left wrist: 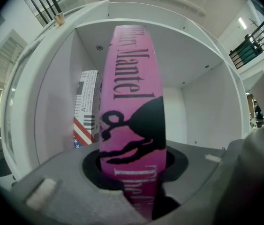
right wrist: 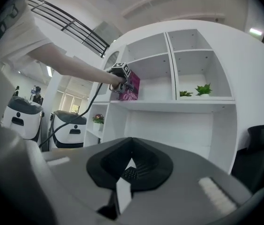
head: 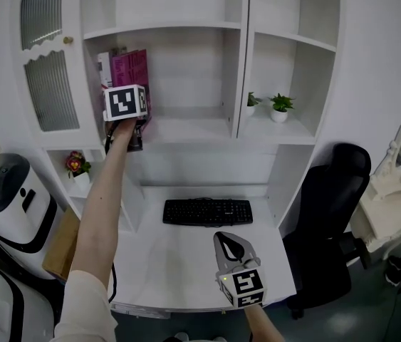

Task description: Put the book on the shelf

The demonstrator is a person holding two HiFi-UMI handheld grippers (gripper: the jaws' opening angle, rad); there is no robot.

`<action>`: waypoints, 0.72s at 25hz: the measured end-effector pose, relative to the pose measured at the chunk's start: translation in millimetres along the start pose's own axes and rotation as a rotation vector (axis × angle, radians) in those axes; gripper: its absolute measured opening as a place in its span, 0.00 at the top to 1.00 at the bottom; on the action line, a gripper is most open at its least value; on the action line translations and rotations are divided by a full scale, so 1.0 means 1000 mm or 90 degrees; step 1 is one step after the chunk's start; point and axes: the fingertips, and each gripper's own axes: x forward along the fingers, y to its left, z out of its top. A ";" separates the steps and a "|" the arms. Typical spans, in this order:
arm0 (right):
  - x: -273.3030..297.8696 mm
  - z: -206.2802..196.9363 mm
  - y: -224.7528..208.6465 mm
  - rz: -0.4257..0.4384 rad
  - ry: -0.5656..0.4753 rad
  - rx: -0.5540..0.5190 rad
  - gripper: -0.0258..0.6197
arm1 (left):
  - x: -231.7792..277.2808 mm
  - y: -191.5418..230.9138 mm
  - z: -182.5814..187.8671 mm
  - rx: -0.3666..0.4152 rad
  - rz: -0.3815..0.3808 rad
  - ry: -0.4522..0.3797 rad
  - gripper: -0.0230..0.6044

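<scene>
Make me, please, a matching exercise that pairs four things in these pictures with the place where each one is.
Things:
1. pink book
2. keyboard
3. green plants
4. flowers

Places:
A. flat on the desk
B. in the right compartment of the shelf
C. in the low nook left of the desk
D. upright between the jaws of the left gripper, beside another book

Pairs: 1-D, 2-A, 3-B, 4-C
</scene>
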 end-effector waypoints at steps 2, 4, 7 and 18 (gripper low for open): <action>0.004 0.006 -0.007 -0.006 -0.001 0.000 0.96 | 0.007 0.002 0.001 0.005 0.009 -0.002 0.72; 0.008 0.010 -0.012 -0.010 -0.001 -0.004 0.96 | 0.013 0.002 0.000 0.005 0.011 0.010 0.72; 0.014 0.014 -0.015 -0.014 -0.002 -0.011 0.96 | 0.023 -0.001 0.001 0.004 -0.002 0.024 0.72; 0.023 0.009 -0.027 -0.038 0.007 0.001 0.96 | 0.044 0.021 0.003 0.023 0.040 0.021 0.72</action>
